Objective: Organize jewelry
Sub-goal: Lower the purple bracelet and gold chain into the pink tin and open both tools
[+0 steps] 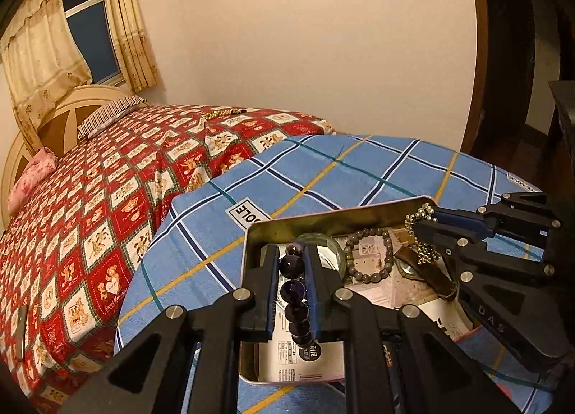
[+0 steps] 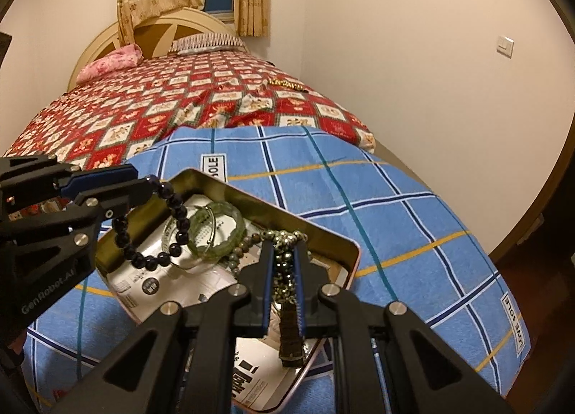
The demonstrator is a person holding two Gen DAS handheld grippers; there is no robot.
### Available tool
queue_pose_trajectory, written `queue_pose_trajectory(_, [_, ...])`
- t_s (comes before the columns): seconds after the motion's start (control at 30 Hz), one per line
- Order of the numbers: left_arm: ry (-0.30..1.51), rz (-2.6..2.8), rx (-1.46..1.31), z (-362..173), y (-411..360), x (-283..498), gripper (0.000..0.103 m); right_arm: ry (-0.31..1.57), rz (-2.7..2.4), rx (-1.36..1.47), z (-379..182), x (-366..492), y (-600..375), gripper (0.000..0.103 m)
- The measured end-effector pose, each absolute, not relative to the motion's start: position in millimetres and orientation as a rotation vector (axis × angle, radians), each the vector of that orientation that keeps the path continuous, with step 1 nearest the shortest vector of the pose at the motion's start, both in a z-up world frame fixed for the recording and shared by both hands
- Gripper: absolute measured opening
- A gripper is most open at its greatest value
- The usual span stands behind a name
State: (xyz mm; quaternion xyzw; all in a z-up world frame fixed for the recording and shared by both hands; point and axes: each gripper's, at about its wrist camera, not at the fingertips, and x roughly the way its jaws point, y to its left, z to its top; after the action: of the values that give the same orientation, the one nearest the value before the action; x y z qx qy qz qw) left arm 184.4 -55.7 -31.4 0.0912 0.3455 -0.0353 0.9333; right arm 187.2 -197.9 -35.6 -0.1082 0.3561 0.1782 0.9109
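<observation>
A bedroom bed carries a folded blue plaid blanket (image 2: 413, 219), and on it sits an open metal tin (image 2: 345, 245) lined with printed paper. The left gripper (image 1: 294, 282) is clamped on a dark purple bead bracelet (image 2: 172, 223), which dangles over the tin; the right gripper (image 2: 284, 277) is closed on a brass-coloured bead chain (image 1: 422, 237) above the tin's far corner. A green bangle (image 2: 215, 234) and a grey bead bracelet (image 1: 368, 255) already lie inside. The risk is tangling: released together, the chain could snag the bracelets, or catch on what seems to be a brown strap (image 1: 427, 272). The soft blanket may also let the tin tip.
</observation>
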Motion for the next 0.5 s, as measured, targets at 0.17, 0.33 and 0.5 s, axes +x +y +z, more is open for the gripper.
queue_pose_trajectory(0.17, [0.719, -0.068, 0.193, -37.5, -55.5, 188.2, 0.014, 0.754, 0.364, -0.231, -42.2, 191.4, -197.1, 0.013])
queue_pose_trajectory(0.33, [0.725, -0.070, 0.198, -40.8, -57.2, 190.1, 0.014, 0.774, 0.362, -0.230, -49.2, 193.9, -199.3, 0.013])
queue_pose_trajectory(0.5, [0.736, -0.082, 0.211, -44.6, -60.5, 192.1, 0.014, 0.788, 0.364, -0.232, -53.2, 195.6, -199.2, 0.013])
